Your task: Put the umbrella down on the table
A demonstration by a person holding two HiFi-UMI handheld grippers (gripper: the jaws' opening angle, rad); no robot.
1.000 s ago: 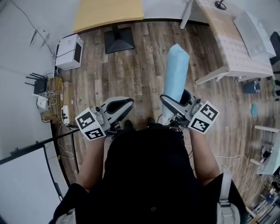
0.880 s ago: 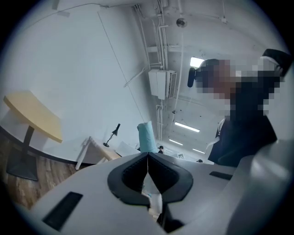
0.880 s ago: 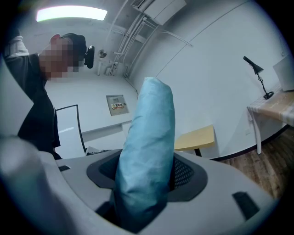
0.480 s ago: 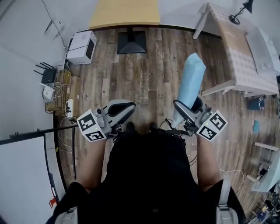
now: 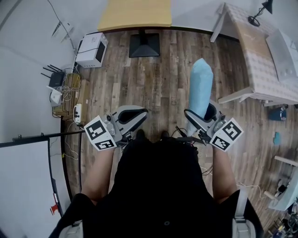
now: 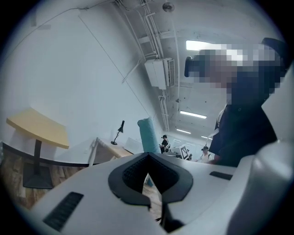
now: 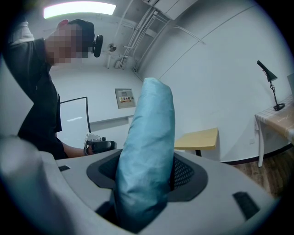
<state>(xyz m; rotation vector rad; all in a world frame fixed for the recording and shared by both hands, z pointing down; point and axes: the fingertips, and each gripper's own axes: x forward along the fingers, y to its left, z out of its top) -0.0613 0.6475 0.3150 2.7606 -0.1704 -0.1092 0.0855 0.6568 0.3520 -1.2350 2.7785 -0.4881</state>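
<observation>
A folded light-blue umbrella [image 5: 201,88] stands nearly upright above the wooden floor, with my right gripper [image 5: 199,120] shut on its lower part. In the right gripper view the umbrella [image 7: 148,147] fills the space between the jaws of that gripper [image 7: 144,186] and rises past them. My left gripper [image 5: 132,117] hangs level with it to the left, shut and holding nothing. From the left gripper [image 6: 148,183] view, the umbrella [image 6: 148,134] shows upright beyond the jaws. A yellow table [image 5: 135,14] lies ahead, and a patterned table [image 5: 253,51] is at the right.
The yellow table's black base [image 5: 144,45] stands on the floor ahead. A white box appliance [image 5: 91,49], routers and cables [image 5: 58,88] line the left wall. A black lamp [image 5: 260,11] sits on the patterned table. A white board [image 5: 23,186] leans at lower left.
The view has shifted, so the yellow table now sits more centrally ahead. The umbrella stays in the right gripper and stands a little more upright. The left gripper has barely moved.
</observation>
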